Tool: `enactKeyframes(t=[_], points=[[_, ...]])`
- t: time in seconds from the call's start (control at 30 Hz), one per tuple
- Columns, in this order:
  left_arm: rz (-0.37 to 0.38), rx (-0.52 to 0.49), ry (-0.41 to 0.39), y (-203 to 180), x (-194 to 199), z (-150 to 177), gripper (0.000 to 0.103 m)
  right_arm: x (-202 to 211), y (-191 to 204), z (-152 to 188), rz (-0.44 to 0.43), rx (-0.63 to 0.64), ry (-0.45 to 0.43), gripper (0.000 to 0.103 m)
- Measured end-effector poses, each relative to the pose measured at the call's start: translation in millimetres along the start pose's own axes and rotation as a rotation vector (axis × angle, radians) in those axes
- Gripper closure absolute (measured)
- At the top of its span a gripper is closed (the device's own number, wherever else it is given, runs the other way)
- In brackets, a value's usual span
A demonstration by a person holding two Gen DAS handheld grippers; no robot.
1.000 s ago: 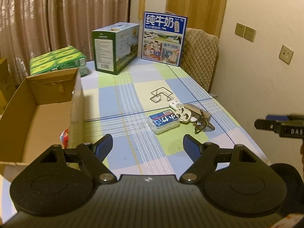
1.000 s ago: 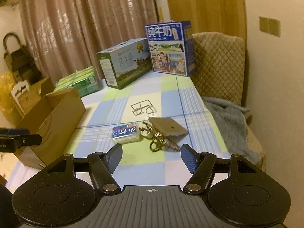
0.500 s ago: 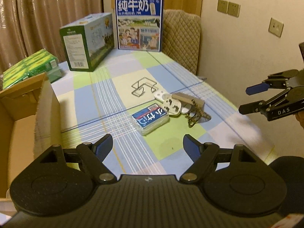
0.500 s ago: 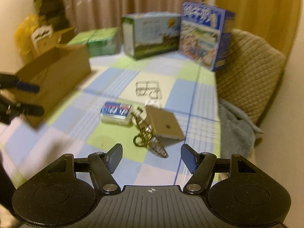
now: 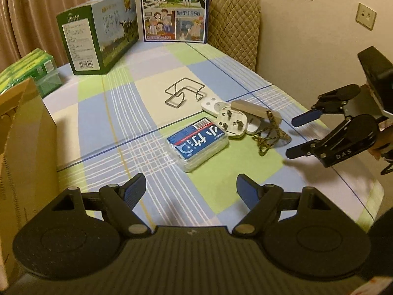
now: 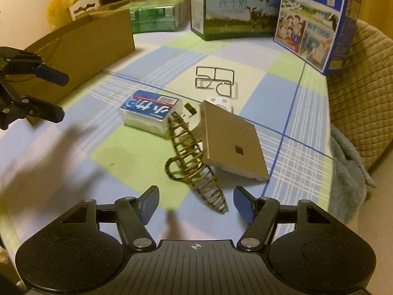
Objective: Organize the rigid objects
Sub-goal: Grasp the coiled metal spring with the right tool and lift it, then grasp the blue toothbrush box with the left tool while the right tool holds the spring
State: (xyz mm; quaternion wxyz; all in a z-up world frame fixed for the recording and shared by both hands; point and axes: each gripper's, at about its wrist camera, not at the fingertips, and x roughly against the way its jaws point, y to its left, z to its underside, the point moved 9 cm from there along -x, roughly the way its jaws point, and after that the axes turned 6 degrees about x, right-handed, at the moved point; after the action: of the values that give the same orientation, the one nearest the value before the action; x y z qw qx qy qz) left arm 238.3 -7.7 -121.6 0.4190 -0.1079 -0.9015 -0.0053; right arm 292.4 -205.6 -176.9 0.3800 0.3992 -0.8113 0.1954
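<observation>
We are holding both tools released – the left gripper (image 5: 191, 188) and the right gripper (image 6: 194, 203) are empty above the table (image 5: 103, 132). The wire spring (image 6: 194, 162) is leaning against the plate (image 6: 233, 142) beside the blue pack (image 5: 197, 143); pulling it carelessly may be dragging the plug (image 5: 232, 123) along.

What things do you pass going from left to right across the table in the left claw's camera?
Cardboard box → blue tissue pack → white plug → wire spiral → right claw.

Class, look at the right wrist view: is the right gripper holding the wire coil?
No. The right gripper is open and empty, and the wire coil lies on the table ahead of it.
</observation>
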Motion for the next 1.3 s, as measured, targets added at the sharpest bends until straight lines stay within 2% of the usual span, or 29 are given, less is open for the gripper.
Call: enactKeyframes(t=[0.13, 0.23, 0.3, 0.37, 0.47, 0.67, 0.87, 1.03, 1.13, 1.2, 1.3], points=[[0.003, 0.003, 0.013, 1.9, -10.2, 1.4, 0.025, -15.1, -6.4, -5.7, -0.029, -0.017, -0.019, 0.04], [0.002, 0.006, 0.022, 3.4, -16.5, 2.1, 0.025, -19.9, -2.8, -13.1, -0.072, -0.032, -0.046, 0.052], [0.003, 0.013, 0.026, 4.5, -20.3, 1.7, 0.025, -24.1, -0.3, -16.7, -0.063, -0.018, -0.046, 0.06], [0.005, 0.014, 0.025, 5.2, -22.7, 0.7, 0.025, -26.4, 2.9, -19.4, -0.06, -0.009, -0.042, 0.073], [0.008, 0.005, 0.024, 4.3, -26.2, -1.1, 0.025, -27.1, 11.0, -21.7, -0.053, 0.01, -0.032, 0.079], [0.023, 0.003, -0.001, 0.7, -35.8, -10.4, 0.025, -17.5, 22.2, -26.8, -0.068, -0.068, -0.032, 0.08], [0.042, -0.06, -0.025, -9.1, -55.7, -22.6, 0.025, 4.1, 20.6, -39.2, -0.025, -0.128, -0.074, 0.08], [-0.026, -0.204, 0.0, -17.0, -83.2, -30.8, 0.025, 13.8, 12.8, -42.8, -0.007, -0.164, -0.103, 0.08], [-0.011, -0.263, 0.022, -22.3, -98.6, -33.3, 0.025, 15.9, 5.6, -39.5, 0.02, -0.187, -0.101, 0.08], [0.017, -0.276, 0.049, -24.5, -108.6, -33.4, 0.025, 16.4, 2.0, -37.1, 0.029, -0.2, -0.099, 0.08], [0.016, -0.294, 0.062, -24.8, -116.8, -35.8, 0.026, 18.2, -1.5, -35.2, 0.041, -0.218, -0.102, 0.08]])
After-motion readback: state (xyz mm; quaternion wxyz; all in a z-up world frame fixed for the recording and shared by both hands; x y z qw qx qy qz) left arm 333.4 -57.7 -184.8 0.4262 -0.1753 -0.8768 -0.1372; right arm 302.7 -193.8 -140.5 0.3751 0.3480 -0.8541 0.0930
